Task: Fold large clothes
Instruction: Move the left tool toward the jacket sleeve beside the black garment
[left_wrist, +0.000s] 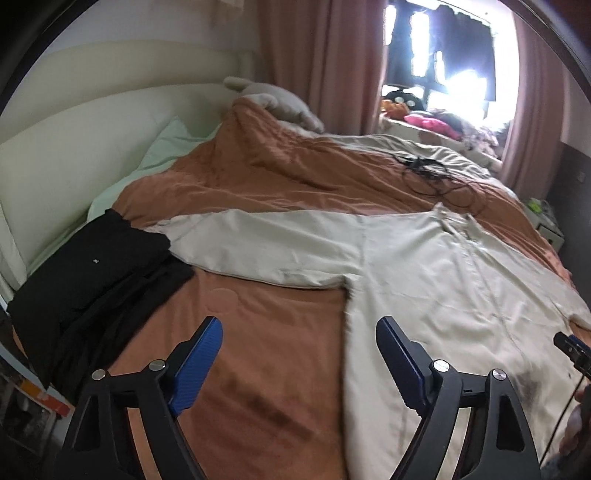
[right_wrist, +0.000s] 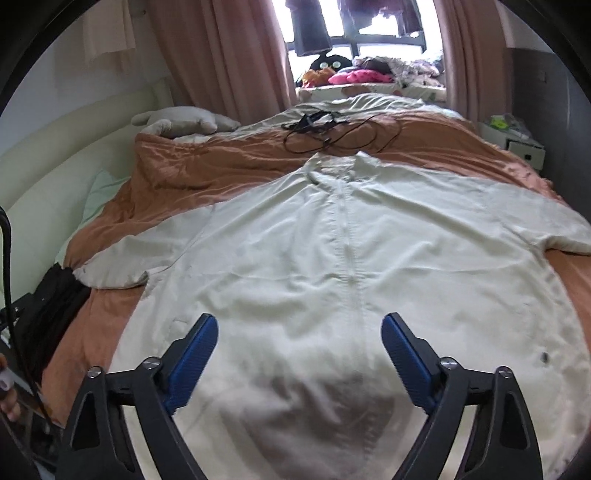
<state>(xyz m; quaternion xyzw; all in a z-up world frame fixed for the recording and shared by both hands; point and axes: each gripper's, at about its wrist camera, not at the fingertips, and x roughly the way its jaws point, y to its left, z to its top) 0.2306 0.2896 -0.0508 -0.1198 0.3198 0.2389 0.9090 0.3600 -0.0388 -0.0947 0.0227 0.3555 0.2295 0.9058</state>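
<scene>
Nearest the right wrist camera, the right gripper (right_wrist: 299, 345) hangs with its blue-padded fingers spread wide and nothing between them, above the lower hem of a large cream button-front shirt (right_wrist: 332, 266) that lies flat, front up, on a rust-orange quilted bedspread (right_wrist: 221, 162). The left gripper (left_wrist: 299, 350) is likewise spread and empty; its left finger sits over bare bedspread and its right finger (left_wrist: 400, 363) over the shirt's side edge. The shirt's placket runs straight away from the right camera to the collar (right_wrist: 338, 162) at the far end, and both short sleeves are stretched outward, one sleeve (left_wrist: 258, 247) reaching toward a stack of folded black clothes (left_wrist: 96, 273) near the bed's edge, its cuff touching or just overlapping that stack. Just beyond the collar lies a tangle of thin black cable (right_wrist: 332, 133) on the bedspread. To the left, a pale green pillow (left_wrist: 162, 147) leans by a cream padded headboard (left_wrist: 74, 140), and a grey plush toy (right_wrist: 177, 120) rests at the far edge of the bedspread. Farthest off, pink curtains (right_wrist: 221, 51) frame a bright window (right_wrist: 369, 40) whose sill holds heaped clothes and soft toys.
</scene>
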